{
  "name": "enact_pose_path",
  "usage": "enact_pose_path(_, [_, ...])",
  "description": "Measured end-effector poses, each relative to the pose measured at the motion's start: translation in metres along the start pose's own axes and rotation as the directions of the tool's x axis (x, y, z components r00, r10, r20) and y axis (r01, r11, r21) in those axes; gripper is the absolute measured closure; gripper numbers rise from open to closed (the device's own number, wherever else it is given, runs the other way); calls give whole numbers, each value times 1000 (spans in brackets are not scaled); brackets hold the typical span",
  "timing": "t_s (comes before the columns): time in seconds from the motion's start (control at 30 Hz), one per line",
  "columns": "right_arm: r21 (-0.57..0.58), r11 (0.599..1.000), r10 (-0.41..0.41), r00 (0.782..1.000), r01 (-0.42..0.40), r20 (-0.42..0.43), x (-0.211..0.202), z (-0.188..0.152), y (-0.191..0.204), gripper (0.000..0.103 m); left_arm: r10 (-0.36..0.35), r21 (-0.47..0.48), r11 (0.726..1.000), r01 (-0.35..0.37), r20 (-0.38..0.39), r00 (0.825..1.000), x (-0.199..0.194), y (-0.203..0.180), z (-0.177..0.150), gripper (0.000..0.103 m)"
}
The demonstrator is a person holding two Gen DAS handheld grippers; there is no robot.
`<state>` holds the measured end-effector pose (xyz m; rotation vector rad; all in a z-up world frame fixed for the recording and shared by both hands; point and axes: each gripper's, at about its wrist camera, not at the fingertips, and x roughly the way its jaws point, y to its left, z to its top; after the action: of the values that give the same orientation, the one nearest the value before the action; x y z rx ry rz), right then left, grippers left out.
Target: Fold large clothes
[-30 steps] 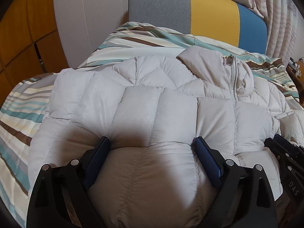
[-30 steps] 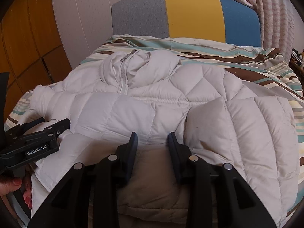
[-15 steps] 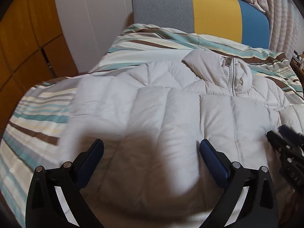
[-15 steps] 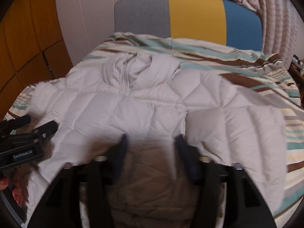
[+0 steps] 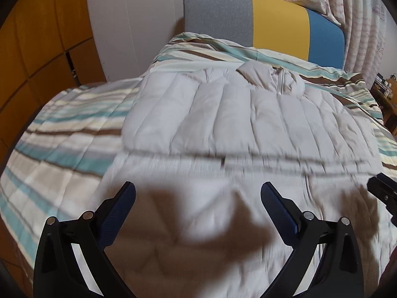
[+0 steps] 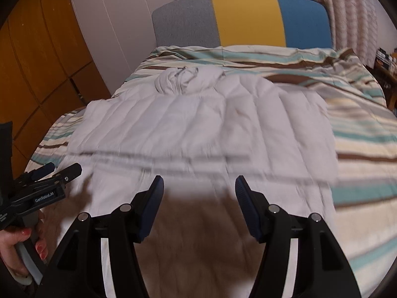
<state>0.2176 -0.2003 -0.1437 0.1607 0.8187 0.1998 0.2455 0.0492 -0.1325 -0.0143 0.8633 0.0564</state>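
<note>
A white quilted puffer jacket point(image 5: 235, 114) lies spread on the striped bedcover, with its collar and zipper point(image 5: 280, 82) toward the headboard. My left gripper point(image 5: 197, 186) hovers open over the jacket's near part, with nothing between its blue pads. My right gripper point(image 6: 199, 181) is also open and empty above the jacket point(image 6: 198, 124), its jaws narrower than the left's. In the right wrist view the left gripper point(image 6: 64, 170) shows at the left edge, held by a hand point(image 6: 15, 243). A tip of the right gripper point(image 5: 382, 191) shows at the right edge of the left wrist view. The jacket's near part is blurred.
The striped bedcover point(image 5: 62, 134) reaches out left and right of the jacket. A grey, yellow and blue headboard point(image 5: 263, 22) stands at the far end. Orange wooden cabinets point(image 6: 37, 57) line the left wall, curtains point(image 5: 359, 19) hang at the back right.
Both grippers let go of the jacket, opened wider and drew back and upward. The jacket now lies farther from both cameras, with more bedcover in view.
</note>
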Motion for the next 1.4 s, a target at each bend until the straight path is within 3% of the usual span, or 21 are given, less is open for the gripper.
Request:
enact_pose_path(0.33, [41,999,-34,999,34,-8,-69,-78,-34,43,23,-75,997,-25,-24,999,-34,37,-65,3])
enact_pose_path(0.73, [146,984,-95,995,98,-23,-132,-147,-88,43,144,-53,989,-140,85,986,-90,85,-133,3])
enact_pose_path(0.93, [184,981,-55,997,63,-47,-143,-177,-93,43,139,-85,988,-133,73,988,-103,103,-163,3])
enact_pose_path(1.07, [186,982,-6,997,20,-73,-145,-194,-91,47,48,-121,992,-41,56,997,-105,108,-184,4])
enact_pose_path(1.1, [190,982,13,997,2,-80,-145,-199,-90,49,20,-127,992,-13,53,998,-105,108,-188,8])
enact_pose_path(1.13, [190,982,20,997,-6,-77,-146,-201,-89,54,-6,-130,991,12,49,999,-106,106,-192,18])
enact_pose_path(1.2, [178,983,57,996,-46,-61,-147,-201,-84,76,-27,-123,992,34,58,998,-110,101,-194,39])
enact_pose_path(1.23, [172,982,84,995,-74,-50,-147,-198,-81,81,-50,-114,992,57,64,997,-113,96,-191,57])
enact_pose_path(1.27, [166,982,96,995,-88,-39,-148,-196,-79,86,-62,-114,991,70,67,996,-115,94,-188,66])
enact_pose_path(1.4, [192,966,167,984,-174,54,-157,-170,-80,89,-133,-169,974,152,118,984,-127,95,-159,73])
